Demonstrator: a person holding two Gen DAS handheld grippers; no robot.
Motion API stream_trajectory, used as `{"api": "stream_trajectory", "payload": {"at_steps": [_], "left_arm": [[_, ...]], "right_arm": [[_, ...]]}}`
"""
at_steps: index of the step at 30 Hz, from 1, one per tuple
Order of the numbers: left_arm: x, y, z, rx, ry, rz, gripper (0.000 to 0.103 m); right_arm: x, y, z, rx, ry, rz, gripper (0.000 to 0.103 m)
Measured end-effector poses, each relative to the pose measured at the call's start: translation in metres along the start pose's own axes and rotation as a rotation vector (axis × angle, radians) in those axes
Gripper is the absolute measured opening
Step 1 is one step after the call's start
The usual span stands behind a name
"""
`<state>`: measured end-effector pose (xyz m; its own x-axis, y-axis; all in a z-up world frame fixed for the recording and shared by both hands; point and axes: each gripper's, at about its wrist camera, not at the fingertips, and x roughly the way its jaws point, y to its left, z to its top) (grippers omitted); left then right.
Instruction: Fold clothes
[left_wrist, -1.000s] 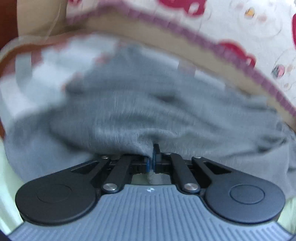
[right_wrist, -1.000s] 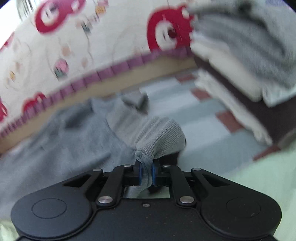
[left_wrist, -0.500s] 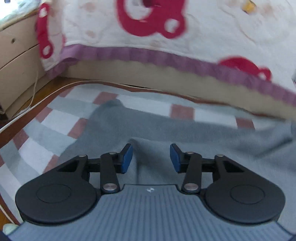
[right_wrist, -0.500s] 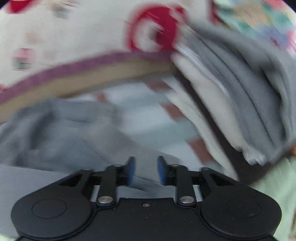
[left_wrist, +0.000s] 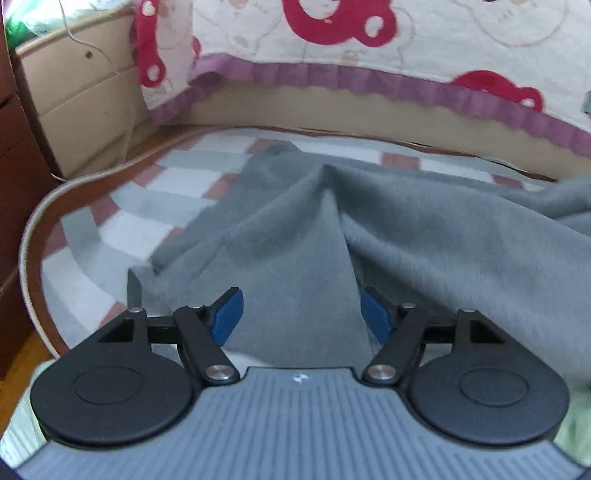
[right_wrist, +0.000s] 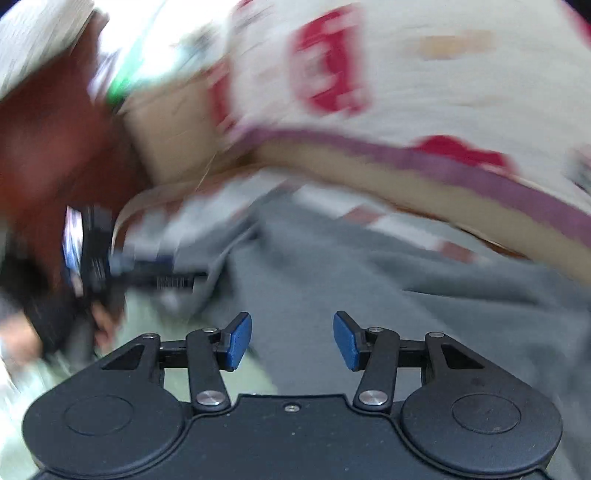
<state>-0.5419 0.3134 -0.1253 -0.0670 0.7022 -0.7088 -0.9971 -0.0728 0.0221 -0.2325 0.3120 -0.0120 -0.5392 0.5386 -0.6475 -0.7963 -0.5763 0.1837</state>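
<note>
The grey garment lies spread on a checked mat on the floor, just beside the bed with its white and red cover. It is not flat — a raised ridge of cloth runs up its middle in the left wrist view, and deep creases go out from it to both sides.

The left tool hangs low over the near part of the garment. Its jaws are opening, the blue pads stand well apart, and the cloth under them is not pinched. The right tool is also opening, with nothing between its pads; only grey cloth lies below it. This view is strongly blurred. At its left edge a dark device shows, probably the other tool, but I cannot tell for sure.

My judgement is that the fold is at an early or middle stage: both tools are free of the cloth, and the garment is loose and wrinkled, not a neat packet. Smoothing it and more folds seem to be left to do.
</note>
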Motion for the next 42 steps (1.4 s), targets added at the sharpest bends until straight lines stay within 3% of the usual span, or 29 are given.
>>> {"api": "stream_trajectory", "payload": {"at_steps": [4, 8, 10, 11, 12, 14, 15, 16, 17, 19, 23, 27, 29, 31, 32, 35, 39, 40, 41, 42], "left_arm": [[-0.012, 0.016, -0.01, -0.055, 0.025, -0.094, 0.075], [-0.008, -0.001, -0.019, 0.037, 0.045, -0.092, 0.075], [-0.003, -0.015, -0.024, 0.089, 0.091, -0.116, 0.079], [0.0, -0.021, -0.026, 0.12, 0.123, -0.137, 0.081], [0.004, -0.028, -0.028, 0.159, 0.149, -0.145, 0.082], [0.011, -0.043, -0.032, 0.277, 0.164, -0.077, 0.081], [0.015, -0.046, -0.032, 0.322, 0.155, -0.028, 0.066], [0.02, -0.048, -0.031, 0.355, 0.149, 0.012, 0.022], [0.025, -0.043, -0.025, 0.341, 0.156, 0.023, 0.001], [0.032, -0.026, -0.006, 0.247, 0.137, 0.044, 0.003], [0.029, 0.003, 0.034, 0.175, -0.065, 0.156, 0.003], [0.037, 0.041, 0.052, -0.032, -0.057, 0.079, 0.005], [0.041, 0.056, 0.049, -0.128, -0.043, 0.029, 0.014], [0.045, 0.065, 0.037, -0.201, -0.025, -0.009, 0.04], [0.048, 0.067, 0.03, -0.22, -0.017, -0.024, 0.042], [0.054, 0.063, 0.011, -0.221, 0.001, -0.045, 0.049], [0.063, 0.05, 0.002, -0.145, 0.026, 0.0, 0.07], [0.065, 0.047, 0.003, -0.112, 0.045, 0.003, 0.068], [0.068, 0.044, 0.005, -0.08, 0.067, -0.032, 0.059], [0.069, 0.044, 0.009, -0.055, 0.078, -0.098, 0.005]], "right_arm": [[0.057, 0.028, -0.036, -0.135, 0.093, -0.046, 0.055], [0.078, 0.032, -0.069, -0.219, 0.135, -0.079, 0.053], [0.081, 0.036, -0.074, -0.347, 0.137, -0.139, 0.033], [0.083, 0.038, -0.077, -0.411, 0.138, -0.169, 0.0], [0.085, 0.04, -0.08, -0.472, 0.138, -0.198, 0.001], [0.078, 0.026, -0.069, -0.41, 0.087, -0.212, 0.001], [0.075, 0.019, -0.064, -0.379, 0.061, -0.219, 0.001], [0.071, 0.012, -0.059, -0.347, 0.035, -0.226, 0.001], [0.064, 0.002, -0.056, -0.3, 0.003, -0.225, 0.001], [0.058, -0.017, -0.052, -0.215, -0.043, -0.227, 0.001], [0.064, -0.051, -0.054, -0.07, -0.054, -0.24, 0.001], [0.08, -0.081, -0.064, 0.116, 0.003, -0.176, 0.001], [0.086, -0.092, -0.07, 0.211, 0.029, -0.143, 0.001], [0.084, -0.095, -0.077, 0.278, 0.031, -0.109, 0.002], [0.084, -0.097, -0.078, 0.296, 0.029, -0.101, 0.004], [0.089, -0.1, -0.081, 0.32, 0.03, -0.083, 0.006], [0.093, -0.095, -0.081, 0.286, 0.034, -0.079, 0.011], [0.094, -0.093, -0.081, 0.27, 0.034, -0.078, 0.014], [0.095, -0.089, -0.081, 0.235, 0.034, -0.073, 0.023], [0.096, -0.083, -0.082, 0.185, 0.049, -0.083, 0.032]]}}
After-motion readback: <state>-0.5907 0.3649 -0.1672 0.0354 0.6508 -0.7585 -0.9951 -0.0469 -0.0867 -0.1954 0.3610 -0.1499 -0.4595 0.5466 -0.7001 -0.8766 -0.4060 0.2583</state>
